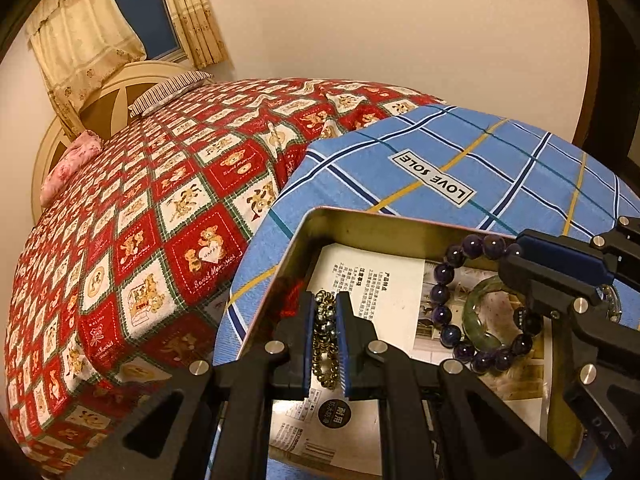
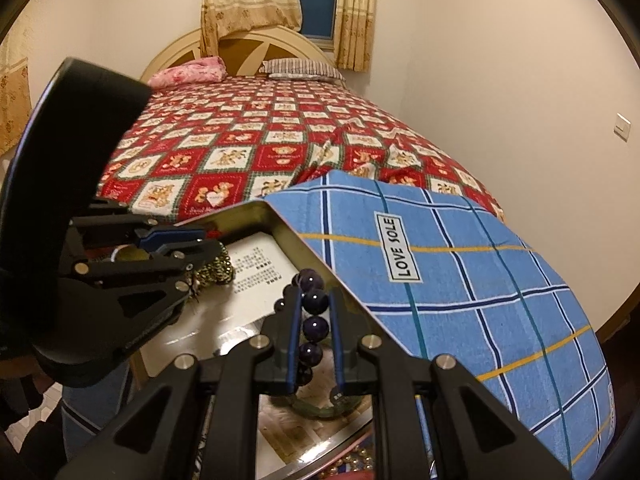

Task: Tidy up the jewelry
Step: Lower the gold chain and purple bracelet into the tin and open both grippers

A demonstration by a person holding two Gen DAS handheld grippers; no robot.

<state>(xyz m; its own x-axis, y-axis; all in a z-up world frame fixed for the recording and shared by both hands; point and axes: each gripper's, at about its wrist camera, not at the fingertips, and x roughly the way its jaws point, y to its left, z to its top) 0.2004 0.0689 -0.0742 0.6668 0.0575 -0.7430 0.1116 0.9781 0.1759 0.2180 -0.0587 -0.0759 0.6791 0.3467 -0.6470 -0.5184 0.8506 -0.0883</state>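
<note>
Left claw (image 1: 325, 344) clamps a strand of small brassy beads (image 1: 325, 320); right claw (image 2: 314, 344) grips the purple bead bracelet (image 2: 314, 326). Both hang over the metal tin (image 1: 360, 218) near its far corners. Risk: glossy round beads may slip through the pads, or the limp strand snag the tin's thin rim. Green bangle (image 1: 478, 320) lies inside, smooth and rigid.

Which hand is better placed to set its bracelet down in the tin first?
Probably the right gripper: its purple bead bracelet already lies partly in the tin around the green bangle.
</note>
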